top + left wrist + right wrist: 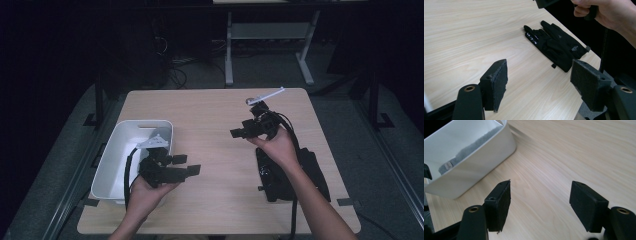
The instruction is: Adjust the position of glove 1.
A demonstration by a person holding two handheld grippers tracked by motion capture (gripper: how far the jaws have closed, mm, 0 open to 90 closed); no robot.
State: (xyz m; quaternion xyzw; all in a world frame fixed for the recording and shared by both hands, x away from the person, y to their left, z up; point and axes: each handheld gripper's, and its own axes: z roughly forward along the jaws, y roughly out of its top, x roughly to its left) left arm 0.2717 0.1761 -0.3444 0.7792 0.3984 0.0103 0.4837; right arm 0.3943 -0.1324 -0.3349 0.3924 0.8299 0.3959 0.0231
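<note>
A pair of black gloves [287, 175] lies flat on the wooden table [215, 110] near its right edge, partly under the person's right forearm. In the left gripper view the gloves [554, 46] lie ahead and to the right. My left gripper [186, 165] hovers beside the white bin [112, 150], pointing right, with its jaws wide apart and nothing between them [539, 75]. My right gripper [240, 131] is held over the table's middle right, pointing left. It stands open and empty [540, 195], facing the bin [479, 157], which holds a grey cloth [471, 147].
The bin stands at the table's left edge, by the left hand. The person's right hand [609, 12] sits high at the right of the left gripper view. A white desk frame [265, 35] stands on the dark floor beyond the table.
</note>
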